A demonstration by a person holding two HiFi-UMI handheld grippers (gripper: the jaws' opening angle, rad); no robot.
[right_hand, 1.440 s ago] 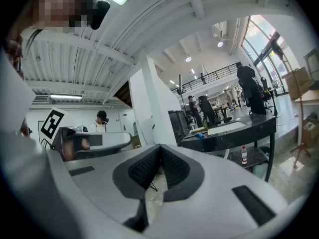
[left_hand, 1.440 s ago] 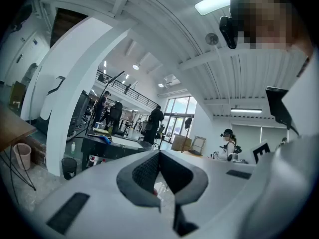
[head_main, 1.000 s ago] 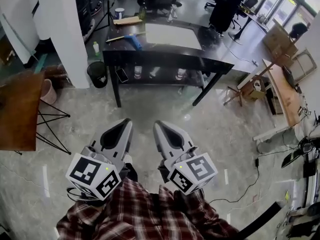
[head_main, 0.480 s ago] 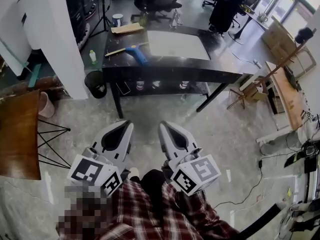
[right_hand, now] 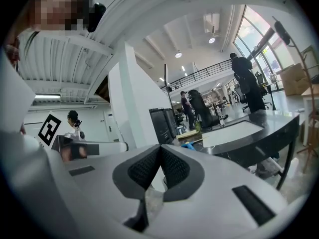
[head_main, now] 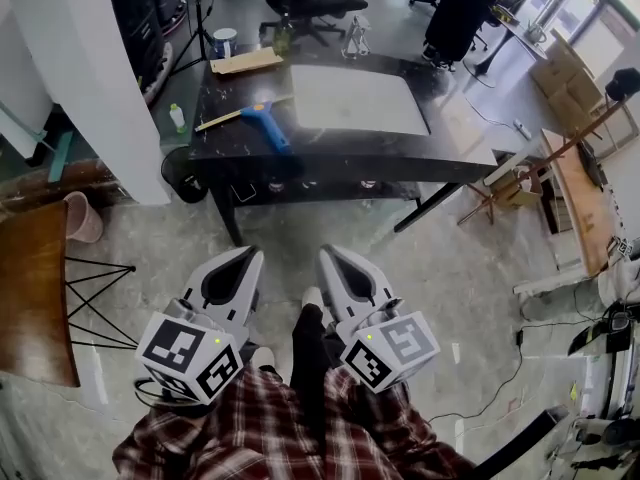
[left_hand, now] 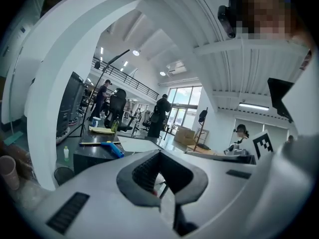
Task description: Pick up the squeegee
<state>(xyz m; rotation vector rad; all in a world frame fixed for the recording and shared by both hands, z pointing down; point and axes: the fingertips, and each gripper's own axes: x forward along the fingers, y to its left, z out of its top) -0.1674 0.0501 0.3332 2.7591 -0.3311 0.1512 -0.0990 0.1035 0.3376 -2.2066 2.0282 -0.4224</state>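
Observation:
The squeegee, with a blue handle and a long thin blade, lies on the left part of a black table ahead of me. It also shows as a small blue shape in the left gripper view, the squeegee, and just over the jaw tips in the right gripper view, the squeegee. My left gripper and right gripper are side by side over the floor, well short of the table. Both are shut with nothing between the jaws.
A large white sheet covers the table's middle, and a tan cardboard piece lies at its far left corner. A white pillar stands left, a wooden table nearer left, and wooden boards and boxes right. Several people and office chairs are beyond the table.
The table and squeegee have drawn nearer and lower in the head view as I walk forward. Both grippers stay shut and side by side.

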